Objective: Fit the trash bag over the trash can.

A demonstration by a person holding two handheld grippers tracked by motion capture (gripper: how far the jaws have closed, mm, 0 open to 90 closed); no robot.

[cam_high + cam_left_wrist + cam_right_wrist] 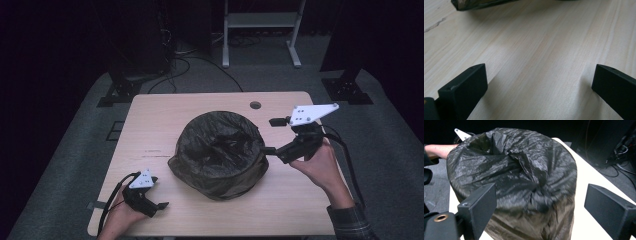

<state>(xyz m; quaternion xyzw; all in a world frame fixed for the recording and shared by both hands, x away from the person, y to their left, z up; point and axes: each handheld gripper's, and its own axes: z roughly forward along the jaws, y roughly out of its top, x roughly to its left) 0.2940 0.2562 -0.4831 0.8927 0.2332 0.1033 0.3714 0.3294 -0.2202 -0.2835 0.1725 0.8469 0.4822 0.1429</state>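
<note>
- Here the black bag (218,152), draped over a round bin-like form, stands in the middle of the table (150,120), its plastic crumpled and sagging inward at the top.
- The right tongs (270,136) hang beside the bag's right rim with jaws spread wide, holding nothing; the right gripper view looks straight at the bag's side between them.
- The left tongs (159,200) rest low near the table's front left corner, jaws likewise wide and empty, well apart from the bag; only the bag's bottom edge (481,3) shows in the left gripper view.
- The step in hand looks like taking hold of the rim film on the right.
- To do it well, I would pinch a fold of loose plastic rather than the stiff wall beneath, close gently, and bring the left tongs across to steady the far side before pulling.
</note>
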